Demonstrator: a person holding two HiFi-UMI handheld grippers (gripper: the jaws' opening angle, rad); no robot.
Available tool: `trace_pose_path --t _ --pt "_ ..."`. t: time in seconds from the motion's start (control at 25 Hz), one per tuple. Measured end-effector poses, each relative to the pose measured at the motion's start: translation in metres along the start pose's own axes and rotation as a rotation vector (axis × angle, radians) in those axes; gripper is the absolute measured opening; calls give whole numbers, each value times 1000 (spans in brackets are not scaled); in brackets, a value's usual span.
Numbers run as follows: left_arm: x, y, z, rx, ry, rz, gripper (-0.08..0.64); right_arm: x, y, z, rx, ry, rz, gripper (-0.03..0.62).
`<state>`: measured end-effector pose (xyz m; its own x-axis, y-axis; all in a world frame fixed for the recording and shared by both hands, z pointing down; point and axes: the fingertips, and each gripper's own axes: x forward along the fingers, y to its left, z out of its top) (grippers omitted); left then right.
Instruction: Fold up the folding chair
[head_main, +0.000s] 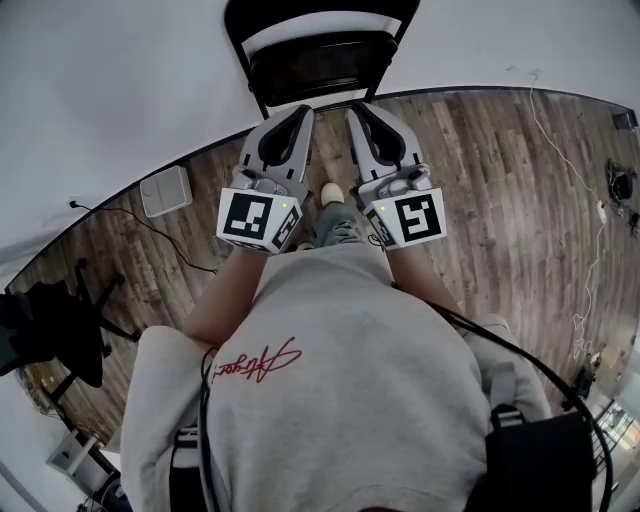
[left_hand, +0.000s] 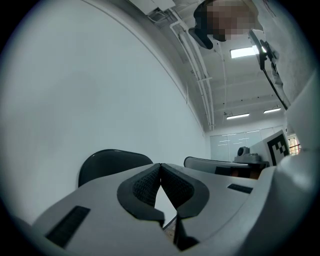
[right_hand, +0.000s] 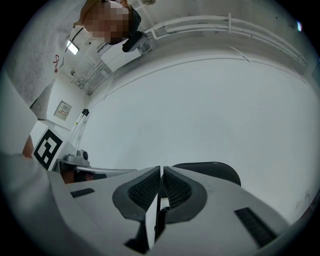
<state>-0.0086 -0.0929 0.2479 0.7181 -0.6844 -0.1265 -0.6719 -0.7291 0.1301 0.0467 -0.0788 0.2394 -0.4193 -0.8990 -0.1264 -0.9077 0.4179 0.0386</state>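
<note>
**A:** Where is the folding chair?

**B:** Straight ahead of the person, backed against the white wall where the wooden floor ends. Its seat looks level and the backrest stands up behind it, so I judge it not yet folded.

**A:** And the tongs?

**B:** Both are short of the chair, side by side, pointing at the seat's front edge and touching nothing. The left gripper has its pads pressed together at the tip, with nothing between them. The right gripper is all but closed too. There is only a thin slit between its pads, and the backrest shows beyond it, not in it.

**A:** Why closed and empty?

**B:** My guess is that this is an approach posture: level and paired, one for each side of the chair. There is nothing to pinch until they reach it.

**A:** What does the next move need?

**B:** The jaws have to spread before they can take the seat edge or the frame. Probably one steadies the backrest while the other lifts the seat front.

**A:** Any risks?

**B:** The chair sits close to the wall, so it may slide or knock against it. The person's shoe is also near the chair's front.
</note>
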Motion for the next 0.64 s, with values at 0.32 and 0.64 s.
trace_pose_path --t 0.32,0.64 --pt "-3 -8 0 3 1 -11 17 -10 6 3 7 -9 0 31" --pt "2 -3 2 -6 -9 -7 17 -7 2 3 3 -8 -7 31"
